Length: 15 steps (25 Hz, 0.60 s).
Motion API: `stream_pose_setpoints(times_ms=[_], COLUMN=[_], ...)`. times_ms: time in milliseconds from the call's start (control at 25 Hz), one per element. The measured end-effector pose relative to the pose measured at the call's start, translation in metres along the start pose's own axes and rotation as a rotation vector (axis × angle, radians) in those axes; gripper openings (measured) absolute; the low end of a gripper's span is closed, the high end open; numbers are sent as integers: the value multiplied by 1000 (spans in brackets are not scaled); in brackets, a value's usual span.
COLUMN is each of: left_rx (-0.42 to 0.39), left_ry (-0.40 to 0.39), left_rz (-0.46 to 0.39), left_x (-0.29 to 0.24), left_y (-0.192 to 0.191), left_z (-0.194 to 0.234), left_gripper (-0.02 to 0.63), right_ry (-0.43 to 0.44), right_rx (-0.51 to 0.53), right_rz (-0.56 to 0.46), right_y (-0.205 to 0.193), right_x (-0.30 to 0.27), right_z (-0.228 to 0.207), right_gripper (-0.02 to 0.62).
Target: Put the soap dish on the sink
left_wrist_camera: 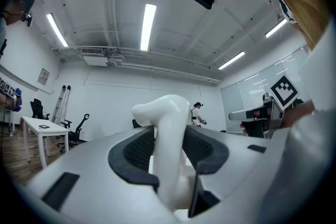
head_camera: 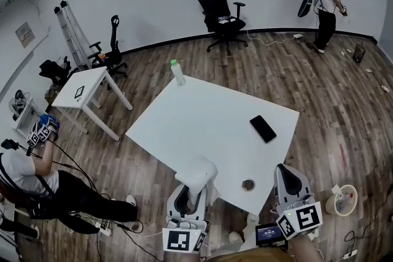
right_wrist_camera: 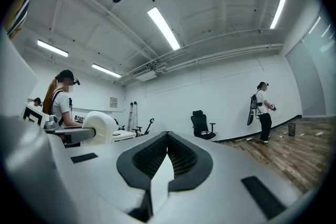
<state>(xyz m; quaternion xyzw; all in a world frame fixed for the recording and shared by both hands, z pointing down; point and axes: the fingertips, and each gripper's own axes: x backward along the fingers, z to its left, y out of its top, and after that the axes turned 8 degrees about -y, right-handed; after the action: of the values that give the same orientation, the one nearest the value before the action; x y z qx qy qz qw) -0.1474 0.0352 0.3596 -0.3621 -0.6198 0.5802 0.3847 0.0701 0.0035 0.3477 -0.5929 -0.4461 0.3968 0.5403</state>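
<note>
Heads up on where you're at: your left gripper is clamped on the soap dish, and that's the only thing holding it. The dish is white and glossy, pinched by what looks like one thin wall, with most of its curved body sticking out above the pads. It hangs over the near edge of the white tabletop. Your right gripper has its jaws closed together with nothing between them, so it's just riding along beside the other one. The main problem I see is that there's no sink in any of the views, so you've got a carry ahead of you with a slick, top-heavy thing in a narrow pinch. If you swing or tip that gripper hard, I'd guess the dish pivots in the pads or slides right out, and the wood floor isn't going to be kind to it. Also watch the tabletop corner near you: the dish sits close above it, so dipping low could knock it out of the grip. The phone and the small round thing sit near that edge too, easy to clip. Down by your feet there are cables and a seated person on your left, so a trip or a bump while you're looking for the sink is a real risk.
</note>
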Motion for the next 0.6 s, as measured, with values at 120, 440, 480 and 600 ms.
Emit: stream_pose_setpoints(times_ms=[120, 440, 480, 600], left_rx=[9, -13, -18, -36], left_ry=[12, 30, 34, 44], left_rz=[-3, -4, 3, 34], left_x=[-20, -77, -82, -95], left_y=[-2, -2, -3, -8], left_z=[7, 19, 19, 17], left_gripper=[166, 166, 166, 166], right_ry=[20, 71, 80, 103], right_rx=[-17, 65, 59, 31], right_rz=[5, 2, 6, 16], right_y=[1, 4, 3, -2], right_x=[-18, -76, -81, -97], right_z=[-8, -30, -33, -40], right_gripper=[9, 9, 9, 9])
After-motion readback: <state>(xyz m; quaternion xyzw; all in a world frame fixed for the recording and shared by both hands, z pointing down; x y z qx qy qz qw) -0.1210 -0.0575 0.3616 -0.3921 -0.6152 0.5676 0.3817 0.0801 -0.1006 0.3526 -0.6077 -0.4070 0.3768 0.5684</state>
